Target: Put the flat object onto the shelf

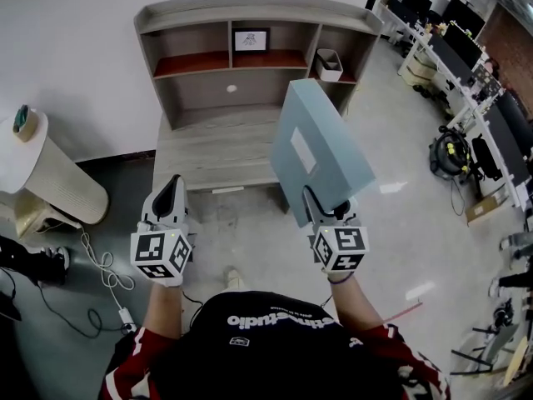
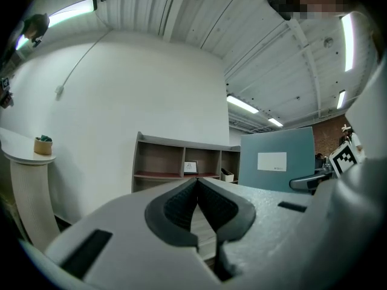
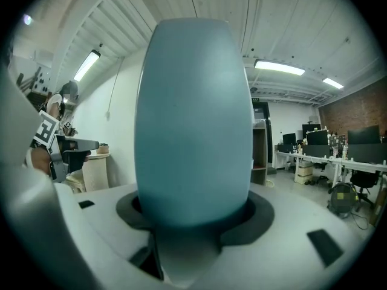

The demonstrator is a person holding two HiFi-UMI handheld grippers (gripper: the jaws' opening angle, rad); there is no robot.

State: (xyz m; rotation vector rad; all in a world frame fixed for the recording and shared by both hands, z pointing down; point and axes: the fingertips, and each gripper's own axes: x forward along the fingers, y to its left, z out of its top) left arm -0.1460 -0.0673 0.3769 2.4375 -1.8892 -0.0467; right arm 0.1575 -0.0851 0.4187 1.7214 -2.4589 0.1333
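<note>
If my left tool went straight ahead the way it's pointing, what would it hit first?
Probably the wooden shelf unit, low on its front. Nothing else shows in between, though depth is unclear.

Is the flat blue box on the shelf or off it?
Off it: the right gripper clamps the flat blue box in the air, short of the shelf.

This is a big office room. Long desks (image 1: pixel 431 54) stand in rows along one side, with dark computer screens (image 1: pixel 415 1) on them. Light strips (image 3: pixel 279 67) run along the white ceiling. A red brick wall (image 3: pixel 357 110) is at the far end. The floor (image 1: pixel 400 215) is shiny and grey. A wooden shelf (image 1: pixel 250 9) stands by a white wall.
</note>
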